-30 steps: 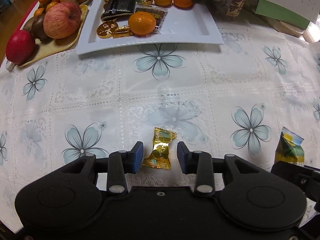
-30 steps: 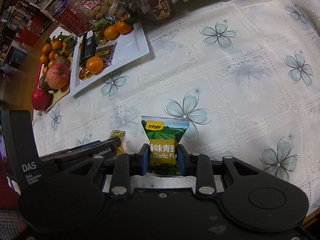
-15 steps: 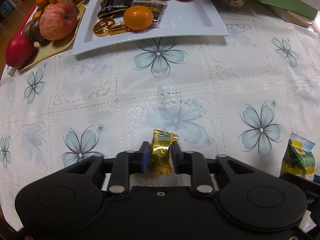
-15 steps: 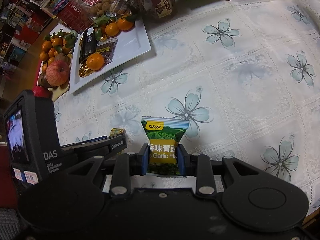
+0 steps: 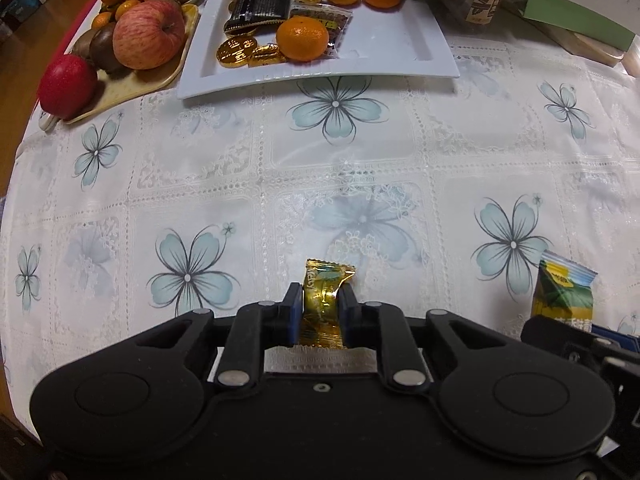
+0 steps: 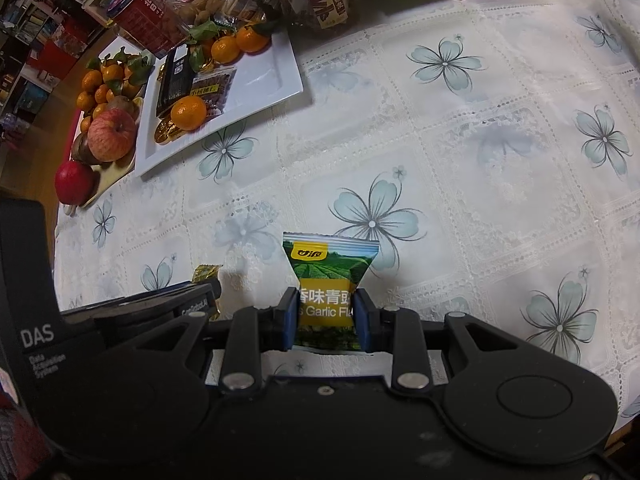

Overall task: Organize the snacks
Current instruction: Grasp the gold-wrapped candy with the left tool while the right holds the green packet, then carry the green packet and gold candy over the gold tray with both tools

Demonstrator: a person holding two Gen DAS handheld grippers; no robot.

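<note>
Candy (image 5: pixel 325 300) gold, long axis w/ fingers, pinched in left gripper (image 5: pixel 319 307), right gripper (image 6: pixel 326 314) clamps upright pea packet (image 6: pixel 327 280).

We look across a table draped in a white lace-patterned cloth (image 5: pixel 248 168) printed with pale blue flowers, its glossy surface catching warm indoor light. A wooden floor (image 5: pixel 24 52) shows past the table's left edge. Beyond it, in the right wrist view, crowded shelves (image 6: pixel 44 12) of colourful boxes fill the dim far corner.
</note>
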